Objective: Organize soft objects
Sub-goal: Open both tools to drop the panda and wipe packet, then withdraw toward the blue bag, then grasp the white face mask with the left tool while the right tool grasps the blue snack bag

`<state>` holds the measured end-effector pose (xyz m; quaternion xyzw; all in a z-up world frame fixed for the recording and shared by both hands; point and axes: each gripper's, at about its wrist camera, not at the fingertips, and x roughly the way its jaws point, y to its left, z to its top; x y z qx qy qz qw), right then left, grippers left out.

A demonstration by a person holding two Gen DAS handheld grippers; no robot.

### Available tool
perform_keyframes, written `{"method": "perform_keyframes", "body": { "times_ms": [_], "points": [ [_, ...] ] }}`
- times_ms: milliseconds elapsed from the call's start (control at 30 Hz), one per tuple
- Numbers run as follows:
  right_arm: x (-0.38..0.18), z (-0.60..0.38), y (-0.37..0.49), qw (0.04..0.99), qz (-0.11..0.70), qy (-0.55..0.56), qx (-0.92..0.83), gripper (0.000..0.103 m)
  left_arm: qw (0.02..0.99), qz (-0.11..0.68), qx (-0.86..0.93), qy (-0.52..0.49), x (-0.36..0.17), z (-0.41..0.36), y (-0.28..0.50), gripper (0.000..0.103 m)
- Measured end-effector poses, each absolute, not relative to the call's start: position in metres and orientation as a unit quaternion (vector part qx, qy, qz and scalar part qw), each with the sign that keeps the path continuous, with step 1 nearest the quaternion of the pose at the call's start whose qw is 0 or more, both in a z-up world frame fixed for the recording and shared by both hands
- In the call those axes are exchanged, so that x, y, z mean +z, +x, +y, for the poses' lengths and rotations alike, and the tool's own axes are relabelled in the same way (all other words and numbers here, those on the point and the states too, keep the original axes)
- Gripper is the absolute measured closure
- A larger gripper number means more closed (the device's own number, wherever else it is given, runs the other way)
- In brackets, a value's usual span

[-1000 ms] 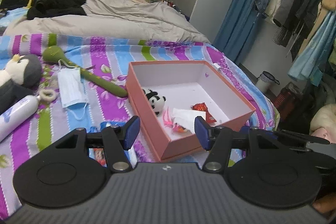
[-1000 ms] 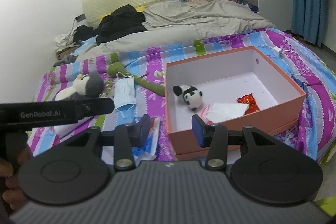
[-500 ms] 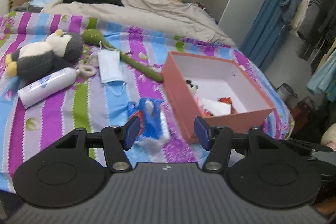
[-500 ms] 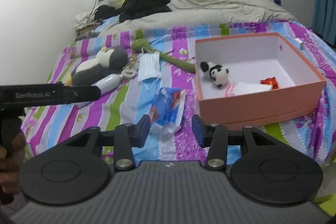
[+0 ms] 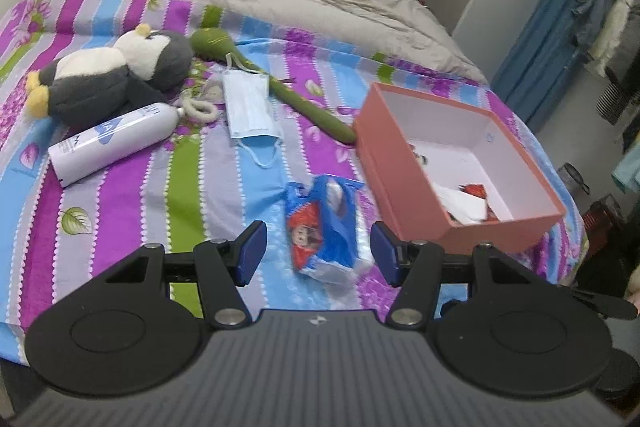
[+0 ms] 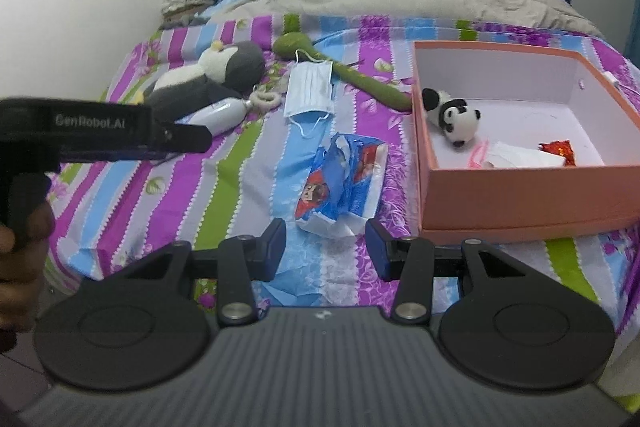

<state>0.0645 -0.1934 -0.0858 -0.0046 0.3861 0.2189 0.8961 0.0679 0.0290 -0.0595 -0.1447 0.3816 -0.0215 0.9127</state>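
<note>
- Both views now sit lower and further left over the bed than a second ago: the box (image 5: 404, 183) slides to the right, and the blue pack (image 5: 322, 227) comes in between the fingers of each gripper.
- Left gripper (image 5: 318, 254): jaws spread, empty; the pack lies on the striped sheet (image 5: 192, 187) just beyond them, beside the box.
- Right gripper (image 6: 325, 251): jaws spread, narrower, empty; the pack (image 6: 340, 183) is just ahead.
- Already in the box: panda (image 6: 454, 117), white paper, red wrapper.
- Still out: penguin (image 5: 108, 75), mask (image 5: 248, 105), green toy (image 5: 280, 87), bottle (image 5: 112, 143).
- Judgement: the pack looks like the next pick; no grasp yet.
</note>
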Motion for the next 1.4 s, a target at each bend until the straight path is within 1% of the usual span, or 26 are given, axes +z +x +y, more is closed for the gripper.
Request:
{"method": "perform_keyframes", "body": {
  "times_ms": [167,500,833,1000,1067,1100,1167,1200,1233,1267,1300,1333,1367,1400],
  "points": [
    [-0.094,-0.177,0.088,0.891,0.393,-0.027,0.226,0.056,0.906,0.389,-0.007,-0.169,-0.076,0.052,0.096,0.04],
    [-0.124,-0.155,0.144,0.876,0.429,-0.03,0.22,0.056,0.897,0.405,0.014,-0.179,-0.116,0.079,0.173,0.04],
    [-0.17,-0.141,0.194,0.858,0.474,-0.032,0.195,0.056,0.883,0.427,0.021,-0.194,-0.178,0.091,0.258,0.04],
    [-0.183,-0.136,0.207,0.85,0.487,-0.03,0.199,0.056,0.881,0.434,-0.008,-0.19,-0.198,0.081,0.291,0.042],
    [-0.189,-0.135,0.211,0.846,0.494,-0.031,0.198,0.057,0.879,0.438,-0.018,-0.187,-0.207,0.075,0.304,0.048],
    [-0.191,-0.135,0.212,0.844,0.497,-0.03,0.198,0.057,0.879,0.44,-0.022,-0.184,-0.209,0.073,0.309,0.049],
    [-0.195,-0.135,0.216,0.842,0.501,-0.026,0.197,0.057,0.878,0.444,-0.029,-0.177,-0.216,0.068,0.319,0.058],
    [-0.196,-0.136,0.217,0.841,0.503,-0.023,0.198,0.057,0.877,0.447,-0.032,-0.174,-0.219,0.066,0.323,0.061],
    [-0.197,-0.137,0.219,0.84,0.504,-0.019,0.199,0.058,0.875,0.451,-0.032,-0.171,-0.223,0.065,0.327,0.067],
    [-0.198,-0.137,0.22,0.84,0.503,-0.02,0.2,0.061,0.874,0.456,-0.031,-0.168,-0.227,0.063,0.331,0.075],
    [-0.199,-0.136,0.22,0.841,0.501,-0.023,0.201,0.062,0.873,0.458,-0.03,-0.166,-0.23,0.063,0.333,0.08],
    [-0.198,-0.134,0.22,0.841,0.5,-0.026,0.203,0.065,0.872,0.461,-0.027,-0.161,-0.234,0.062,0.336,0.088],
    [-0.199,-0.134,0.22,0.84,0.502,-0.026,0.204,0.074,0.873,0.462,-0.024,-0.157,-0.236,0.061,0.337,0.096],
    [-0.199,-0.135,0.221,0.838,0.505,-0.021,0.206,0.079,0.873,0.462,-0.018,-0.155,-0.238,0.061,0.337,0.098]
  ]
}}
